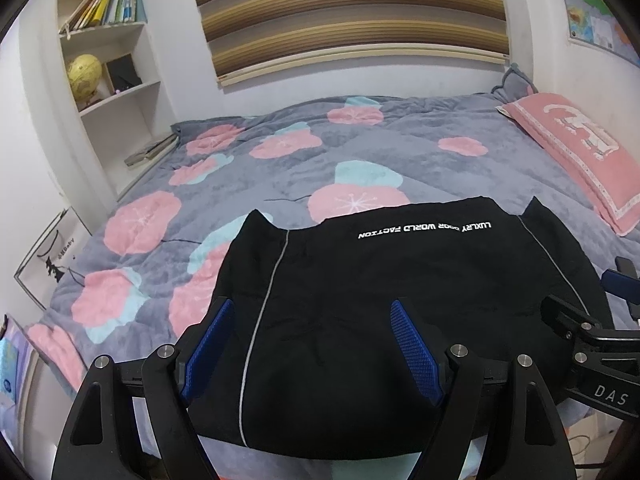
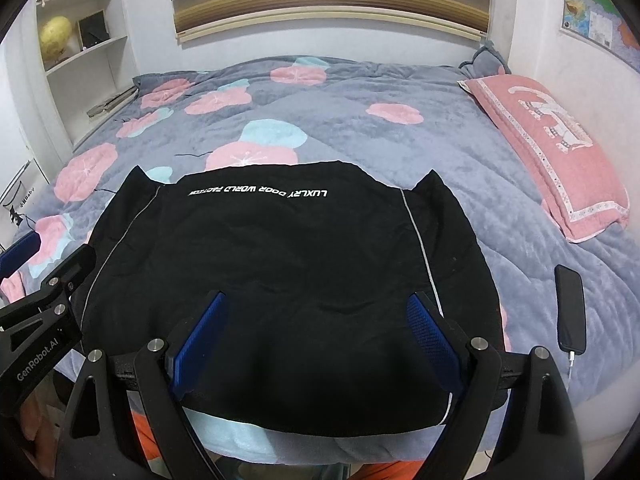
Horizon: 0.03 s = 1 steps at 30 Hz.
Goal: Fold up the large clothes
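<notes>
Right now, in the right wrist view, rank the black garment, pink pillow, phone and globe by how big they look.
1. black garment
2. pink pillow
3. and 4. phone and globe: similar, and the globe is much farther, so unranked.

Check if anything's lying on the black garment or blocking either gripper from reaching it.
Nothing visible blocks them. The black garment lies bare on the bed, both the left gripper and right gripper open just above it. The phone lies beside it, off the fabric.
</notes>
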Tool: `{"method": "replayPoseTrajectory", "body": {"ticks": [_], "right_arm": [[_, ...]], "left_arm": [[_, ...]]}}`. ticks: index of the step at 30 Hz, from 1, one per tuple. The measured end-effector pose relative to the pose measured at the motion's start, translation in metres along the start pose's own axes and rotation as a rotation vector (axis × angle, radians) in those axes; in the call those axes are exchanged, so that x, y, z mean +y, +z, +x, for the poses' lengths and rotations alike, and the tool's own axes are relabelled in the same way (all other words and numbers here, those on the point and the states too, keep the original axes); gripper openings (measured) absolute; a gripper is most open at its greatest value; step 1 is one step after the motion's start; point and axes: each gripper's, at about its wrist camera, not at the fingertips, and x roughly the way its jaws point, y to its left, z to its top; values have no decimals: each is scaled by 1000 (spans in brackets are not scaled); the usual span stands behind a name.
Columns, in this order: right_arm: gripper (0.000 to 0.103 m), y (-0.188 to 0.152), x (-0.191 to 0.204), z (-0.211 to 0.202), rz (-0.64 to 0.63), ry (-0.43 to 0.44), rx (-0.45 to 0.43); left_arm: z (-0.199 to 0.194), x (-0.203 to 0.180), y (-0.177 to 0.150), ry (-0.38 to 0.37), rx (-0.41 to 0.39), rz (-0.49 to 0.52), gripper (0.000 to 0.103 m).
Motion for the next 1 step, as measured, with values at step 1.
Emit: {"method": "replayPoseTrajectory", "body": {"ticks": [1], "right_arm": [[92,0,0,1,-1,1,1]], "left_arm": [[2,1,0,-7,6,-3,81]]}}
